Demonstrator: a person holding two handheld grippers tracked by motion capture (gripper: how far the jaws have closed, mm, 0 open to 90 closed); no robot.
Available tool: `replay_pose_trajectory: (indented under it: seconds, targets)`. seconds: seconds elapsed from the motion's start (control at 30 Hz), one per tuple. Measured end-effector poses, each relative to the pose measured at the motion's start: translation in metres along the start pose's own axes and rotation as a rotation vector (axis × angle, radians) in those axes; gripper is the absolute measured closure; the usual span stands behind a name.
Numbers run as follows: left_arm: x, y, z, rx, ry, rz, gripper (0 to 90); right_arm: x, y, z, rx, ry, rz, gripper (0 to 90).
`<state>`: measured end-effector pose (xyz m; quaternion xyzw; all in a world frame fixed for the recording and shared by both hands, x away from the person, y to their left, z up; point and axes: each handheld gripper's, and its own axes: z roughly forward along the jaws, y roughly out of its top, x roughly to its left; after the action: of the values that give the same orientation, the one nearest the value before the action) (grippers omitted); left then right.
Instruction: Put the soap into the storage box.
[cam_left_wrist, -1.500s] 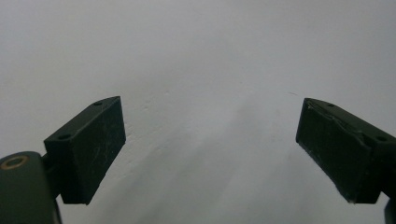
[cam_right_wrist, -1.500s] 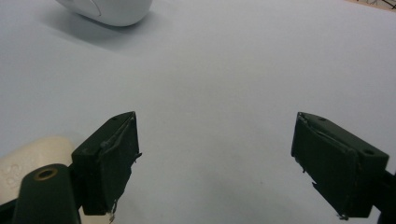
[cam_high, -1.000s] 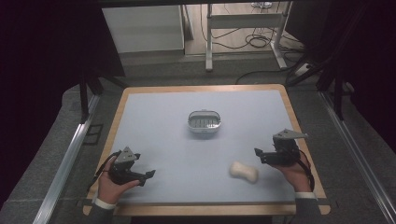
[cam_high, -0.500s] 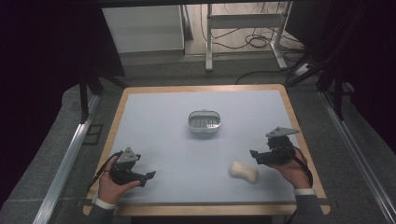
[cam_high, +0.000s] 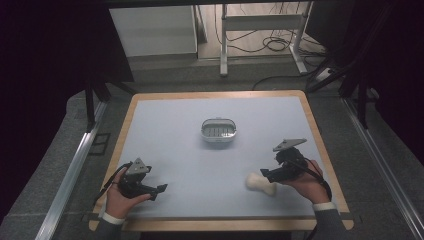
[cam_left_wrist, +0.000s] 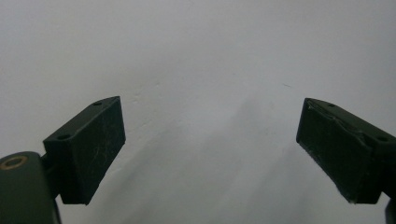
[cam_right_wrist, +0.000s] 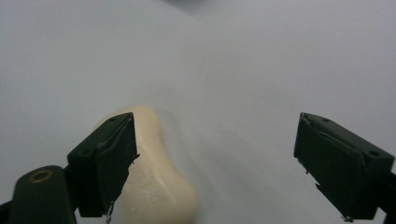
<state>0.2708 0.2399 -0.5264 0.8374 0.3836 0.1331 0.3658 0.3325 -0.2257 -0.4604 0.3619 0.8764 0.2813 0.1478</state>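
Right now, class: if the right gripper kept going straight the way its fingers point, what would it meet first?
The cream bone-shaped piece. In the right gripper view it lies between the open fingers of the right gripper, close against the left finger, not gripped. Beyond it, bare table; depth is uncertain.

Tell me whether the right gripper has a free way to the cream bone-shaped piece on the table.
Probably yes: the right gripper has its jaws wide open right at the cream bone-shaped piece, and nothing lies between them.

cream bone-shaped piece (cam_right_wrist: 156, 186) partly behind the right gripper's (cam_right_wrist: 215, 163) pad, blurred.
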Motion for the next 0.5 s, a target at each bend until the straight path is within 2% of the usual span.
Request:
replay_pose_trajectory:
  seconds: [0.2, 0.33, 0.37, 0.5]
  targets:
    - [0.000, 0.000, -0.001, -0.001, 0.004, 0.001, 8.5, 0.007, 0.001, 0.003, 0.026, 0.038, -0.022, 18.0]
    - [0.000, 0.000, -0.001, -0.003, 0.004, 0.001, 8.5, 0.013, 0.003, 0.005, 0.058, 0.044, -0.054, 18.9]
    - [0.000, 0.000, -0.001, -0.002, 0.004, 0.002, 8.5, 0.016, 0.003, 0.006, 0.074, 0.055, -0.074, 19.3]
    - [0.000, 0.000, 0.000, 0.001, 0.002, 0.004, 8.5, 0.020, 0.003, 0.009, 0.103, 0.067, -0.086, 20.3]
